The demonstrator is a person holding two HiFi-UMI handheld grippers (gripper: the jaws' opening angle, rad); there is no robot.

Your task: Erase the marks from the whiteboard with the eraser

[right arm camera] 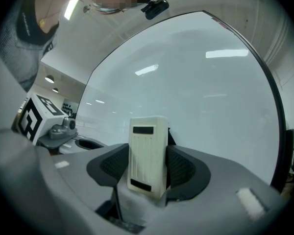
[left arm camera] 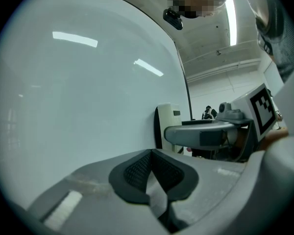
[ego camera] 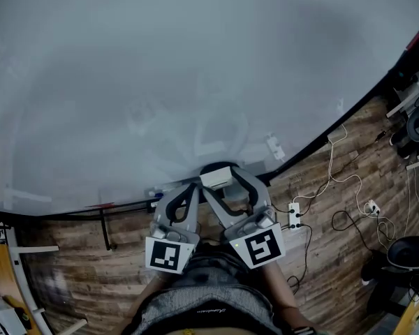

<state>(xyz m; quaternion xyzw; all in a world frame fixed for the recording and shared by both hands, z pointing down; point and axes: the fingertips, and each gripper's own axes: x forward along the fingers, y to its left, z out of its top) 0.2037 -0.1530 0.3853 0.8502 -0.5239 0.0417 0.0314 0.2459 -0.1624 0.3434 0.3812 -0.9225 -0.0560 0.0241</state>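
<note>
- Head view: whiteboard (ego camera: 160,68) fills the far half of the scene. Only faint grey smears (ego camera: 206,137) show near its lower middle, and I cannot tell whether they are ink or glare.
- Head view: right gripper (ego camera: 228,189) points at the board's near edge, with the eraser (ego camera: 216,177) at its tip.
- Head view: left gripper (ego camera: 185,190) sits just beside it on the left, also near the board's edge.
- Head view: plank floor (ego camera: 335,271) lies near and right, with a cable (ego camera: 349,180) and a power strip (ego camera: 293,217) on it.
- Left gripper view: left gripper (left arm camera: 152,174) has its tongs pressed together with nothing between them.
- Left gripper view: whiteboard (left arm camera: 78,92) rises on the left, clean in this part. The eraser (left arm camera: 169,126) is seen edge-on to the right, carried by the right gripper (left arm camera: 206,131).
- Right gripper view: right gripper (right arm camera: 148,168) has its tongs pinching the eraser (right arm camera: 148,148) by its two long sides. The eraser stands upright, plastic back toward the camera.
- Right gripper view: whiteboard (right arm camera: 196,87) lies beyond, showing ceiling-light reflections and no clear marks. Whether the eraser touches the board cannot be told.
- Right gripper view: left gripper (right arm camera: 54,126) is at the left edge.
- Step, judged: the eraser is in hand at the board and wiping looks mostly done, with only the faint smears left.
- Next move, judged: carry the eraser far and slightly left onto the smears. Set its felt face flat on the board and press evenly through the stroke. The left gripper has no part in this.
</note>
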